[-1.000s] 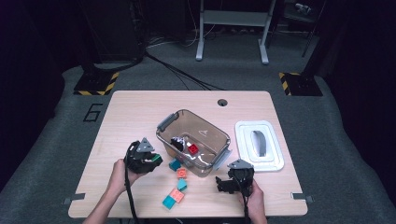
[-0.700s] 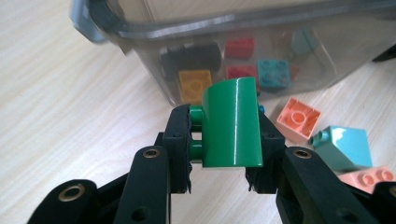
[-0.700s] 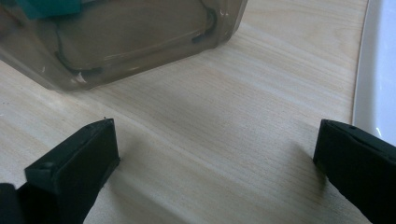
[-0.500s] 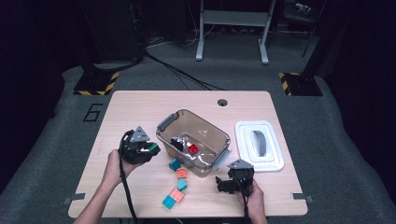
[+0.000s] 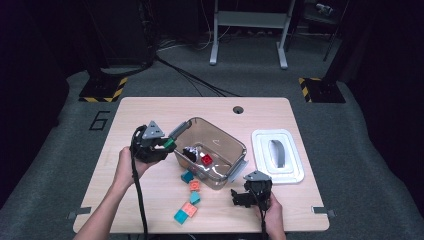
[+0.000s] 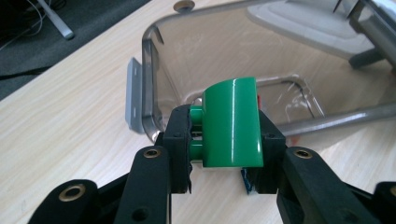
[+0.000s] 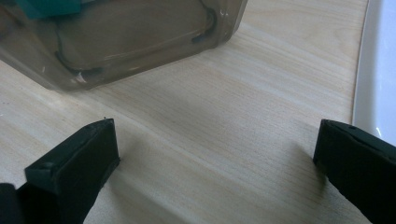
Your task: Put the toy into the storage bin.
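Left gripper (image 5: 167,144), fingers clamped on the green block (image 6: 232,122), has lifted from mid-frame toward the bin's (image 5: 235,142) left rim, so drop-in looks next; right gripper's (image 5: 239,196) fingers gape wide.

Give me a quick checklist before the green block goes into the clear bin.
1. Grip: left tool shut on the green block, both pads against its sides: ok.
2. Block over the opening: it sits at the clear bin rim's left edge in the high view, not yet above the inside: not ok.
3. Bin open: white lid lies on the table beside it: ok.
4. Room inside: a red block and a dark piece lie there, with bare floor left: ok.
5. Right tool open, on the table, apart from the bin: ok.
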Tool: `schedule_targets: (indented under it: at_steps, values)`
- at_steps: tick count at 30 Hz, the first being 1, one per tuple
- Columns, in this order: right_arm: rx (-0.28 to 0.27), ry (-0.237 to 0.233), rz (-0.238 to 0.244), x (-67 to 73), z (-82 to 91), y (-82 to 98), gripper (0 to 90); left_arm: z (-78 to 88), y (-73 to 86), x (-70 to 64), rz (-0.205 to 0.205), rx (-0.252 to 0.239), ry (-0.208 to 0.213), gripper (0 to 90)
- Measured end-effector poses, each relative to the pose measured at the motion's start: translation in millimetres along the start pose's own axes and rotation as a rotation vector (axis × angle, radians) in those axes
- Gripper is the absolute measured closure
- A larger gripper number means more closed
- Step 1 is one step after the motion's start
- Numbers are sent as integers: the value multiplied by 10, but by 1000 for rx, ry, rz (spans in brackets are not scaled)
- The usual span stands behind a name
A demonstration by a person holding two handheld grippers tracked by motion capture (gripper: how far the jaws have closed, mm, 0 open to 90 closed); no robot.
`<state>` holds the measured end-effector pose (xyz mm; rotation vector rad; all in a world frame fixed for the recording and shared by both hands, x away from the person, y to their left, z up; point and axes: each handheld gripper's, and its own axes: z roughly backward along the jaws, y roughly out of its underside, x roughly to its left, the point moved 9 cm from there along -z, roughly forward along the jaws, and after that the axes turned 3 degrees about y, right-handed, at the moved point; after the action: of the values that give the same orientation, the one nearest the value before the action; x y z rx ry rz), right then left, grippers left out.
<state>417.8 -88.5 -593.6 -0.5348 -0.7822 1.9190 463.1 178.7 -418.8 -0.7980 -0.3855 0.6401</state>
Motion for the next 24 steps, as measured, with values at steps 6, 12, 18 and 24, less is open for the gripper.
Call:
schedule_targets:
  at_steps: [6,12,18,24]
  values:
    - [-1,0,0,0,0,-1,0,-86,-122,-6,1,-6,1,655]
    - [0,0,0,0,0,0,0,-219,-143,-28,2,29,15,654]
    - [0,0,0,0,0,0,0,-367,-97,-78,11,54,25,653]
    - [-1,0,0,0,0,0,0,-458,-9,-99,15,88,33,652]
